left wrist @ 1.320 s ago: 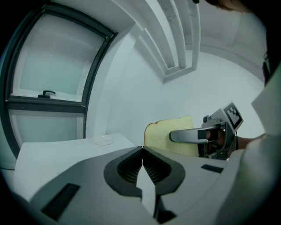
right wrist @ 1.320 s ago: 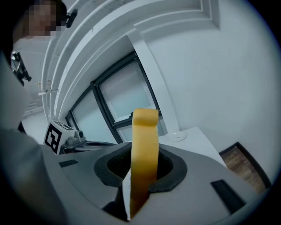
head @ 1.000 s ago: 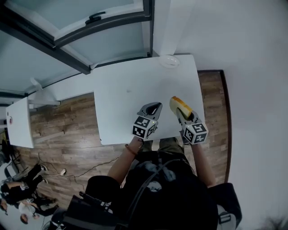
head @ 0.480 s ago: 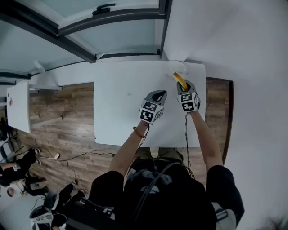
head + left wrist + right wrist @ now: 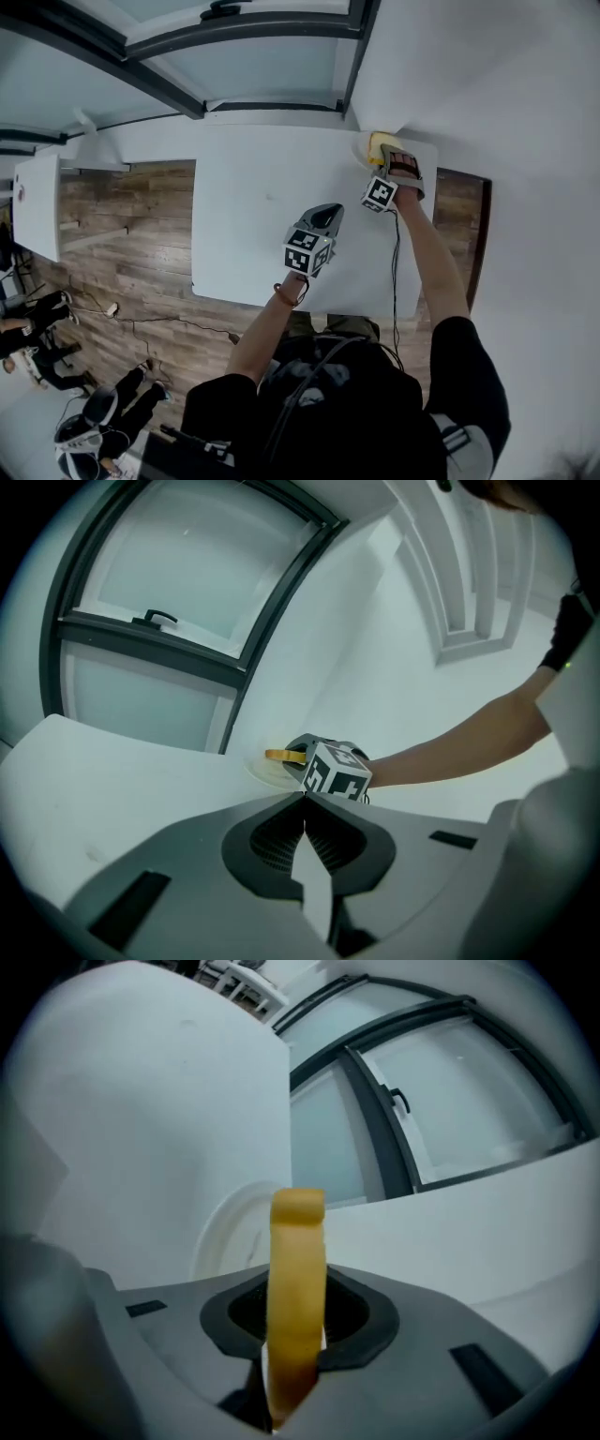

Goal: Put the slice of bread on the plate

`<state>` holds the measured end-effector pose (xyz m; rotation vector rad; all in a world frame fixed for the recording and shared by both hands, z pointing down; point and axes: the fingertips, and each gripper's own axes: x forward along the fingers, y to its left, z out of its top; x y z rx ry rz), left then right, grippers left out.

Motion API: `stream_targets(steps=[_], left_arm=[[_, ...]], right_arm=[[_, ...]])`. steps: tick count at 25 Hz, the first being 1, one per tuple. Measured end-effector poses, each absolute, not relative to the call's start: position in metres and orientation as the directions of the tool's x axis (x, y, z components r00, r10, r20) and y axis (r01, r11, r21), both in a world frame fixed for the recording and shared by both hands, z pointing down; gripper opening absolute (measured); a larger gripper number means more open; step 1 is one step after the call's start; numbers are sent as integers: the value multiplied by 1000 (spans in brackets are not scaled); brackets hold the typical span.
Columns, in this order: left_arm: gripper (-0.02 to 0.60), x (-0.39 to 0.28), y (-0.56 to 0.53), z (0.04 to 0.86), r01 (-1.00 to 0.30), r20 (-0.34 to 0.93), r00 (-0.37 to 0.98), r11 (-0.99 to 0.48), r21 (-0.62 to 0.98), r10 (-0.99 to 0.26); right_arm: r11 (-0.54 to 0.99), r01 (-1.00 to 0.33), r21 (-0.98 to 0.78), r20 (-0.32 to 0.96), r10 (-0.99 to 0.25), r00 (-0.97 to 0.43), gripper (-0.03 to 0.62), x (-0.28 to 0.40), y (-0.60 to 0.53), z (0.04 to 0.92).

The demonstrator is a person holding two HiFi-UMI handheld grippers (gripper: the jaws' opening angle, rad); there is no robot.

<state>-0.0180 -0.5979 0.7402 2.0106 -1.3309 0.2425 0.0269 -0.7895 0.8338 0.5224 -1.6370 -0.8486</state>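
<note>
A yellow-crusted slice of bread [image 5: 296, 1269] stands edge-on between the jaws of my right gripper [image 5: 296, 1330], which is shut on it. In the head view that right gripper [image 5: 382, 157] reaches to the table's far right corner and holds the bread [image 5: 378, 144] over the small white plate [image 5: 360, 150]. The plate [image 5: 230, 1232] lies just beyond and left of the slice in the right gripper view. My left gripper [image 5: 328, 214] hovers over the table's middle, shut and empty [image 5: 305, 803]. From it I see the bread [image 5: 280, 755], the plate [image 5: 262, 771] and the right gripper's marker cube.
The white table [image 5: 253, 206] has its far edge against dark-framed windows [image 5: 272, 75] and a white wall on its right [image 5: 487, 84]. A second white table [image 5: 37, 216] stands at the left across wooden floor. People sit at the lower left.
My right gripper has carried the bread from the table's near edge to the far right corner over the plate, rolling as it went. The left gripper shifted a little forward and lower.
</note>
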Motion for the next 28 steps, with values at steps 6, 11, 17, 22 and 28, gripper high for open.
stream_targets(steps=[6,11,17,22,28], left_arm=[[6,-19,-586,747,-859,521,467,-225,460,-715],[6,-19,-587,744,-847,511,487,-242,473,-708],[6,-18,-587,734,-851,519,495,-270,450,-697],[6,-28,-581,719,-855,500,490,-280,437,-714],[6,-29,-560,683,-863,478,489,-325,387,-730]], right_arm=[[814,-9,581,787,-565,-246,131,24,-775,864],[945,-45,325,912,-325,-250,282,22,-758,864],[959,-173,225,922,-267,-281,337,40,-743,849],[863,-479,161,812,-392,-434,115,59,-704,799],[674,-738,36,627,-590,-509,21,97,-635,705]])
